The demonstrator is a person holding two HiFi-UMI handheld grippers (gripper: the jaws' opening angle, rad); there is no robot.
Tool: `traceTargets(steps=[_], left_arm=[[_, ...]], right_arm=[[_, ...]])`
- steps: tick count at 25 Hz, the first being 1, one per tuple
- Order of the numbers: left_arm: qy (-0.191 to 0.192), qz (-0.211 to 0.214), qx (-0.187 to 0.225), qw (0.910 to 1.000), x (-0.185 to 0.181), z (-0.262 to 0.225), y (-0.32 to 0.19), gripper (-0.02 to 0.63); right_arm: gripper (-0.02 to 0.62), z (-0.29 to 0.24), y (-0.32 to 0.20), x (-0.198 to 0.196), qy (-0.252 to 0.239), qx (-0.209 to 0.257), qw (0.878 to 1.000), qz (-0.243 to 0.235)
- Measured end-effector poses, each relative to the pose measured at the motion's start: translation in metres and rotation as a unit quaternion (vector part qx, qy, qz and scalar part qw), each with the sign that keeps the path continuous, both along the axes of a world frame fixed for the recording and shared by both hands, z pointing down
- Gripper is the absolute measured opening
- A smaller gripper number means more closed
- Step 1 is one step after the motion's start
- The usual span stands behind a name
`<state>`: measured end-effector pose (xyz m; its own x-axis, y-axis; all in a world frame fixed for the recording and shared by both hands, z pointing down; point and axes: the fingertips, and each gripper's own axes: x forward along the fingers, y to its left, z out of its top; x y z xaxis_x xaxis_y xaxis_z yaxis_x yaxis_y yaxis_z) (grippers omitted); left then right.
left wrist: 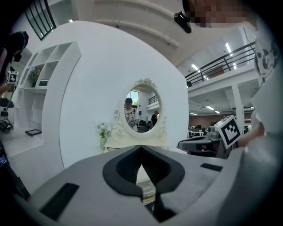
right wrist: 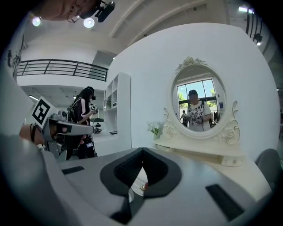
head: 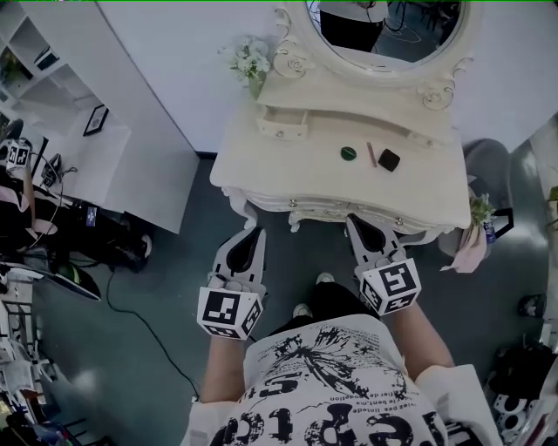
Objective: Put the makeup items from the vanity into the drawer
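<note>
On the cream vanity top (head: 261, 165) lie a round green item (head: 348, 153), a thin pink stick (head: 371, 154) and a black square compact (head: 389, 159), all right of centre. A small closed drawer (head: 283, 123) sits under the mirror shelf. My left gripper (head: 253, 233) and right gripper (head: 357, 222) hover just before the vanity's front edge, both shut and empty. The jaws meet at the tips in the left gripper view (left wrist: 141, 148) and in the right gripper view (right wrist: 143, 152). The vanity's front drawer knobs (head: 293, 204) show between the grippers.
An oval mirror (head: 384, 26) rises at the vanity's back, with a flower vase (head: 251, 63) at the left corner. White shelving (head: 52, 87) and a person (head: 17, 200) stand at the left. A grey chair (head: 488, 165) and a small bag (head: 475, 235) flank the vanity's right.
</note>
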<state>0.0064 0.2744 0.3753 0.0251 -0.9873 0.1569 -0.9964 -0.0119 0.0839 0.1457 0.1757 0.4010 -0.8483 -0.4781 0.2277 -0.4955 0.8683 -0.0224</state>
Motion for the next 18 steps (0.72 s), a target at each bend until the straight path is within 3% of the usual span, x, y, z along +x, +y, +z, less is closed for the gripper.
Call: traceTargets(steps=[10,18], left_arm=[[-0.005,-0.020,-0.015,0.9997,-0.065,0.007,-0.100,0.019],[-0.005,0.008,-0.026,0.9996,-0.095,0.011,-0.216,0.018]], right_arm=[[0.015,0.016,-0.117,-0.051,0.003,-0.021,1.000,0.011],[0.015,0.040,-0.224,-0.073,0.015,-0.061,0.997,0.038]])
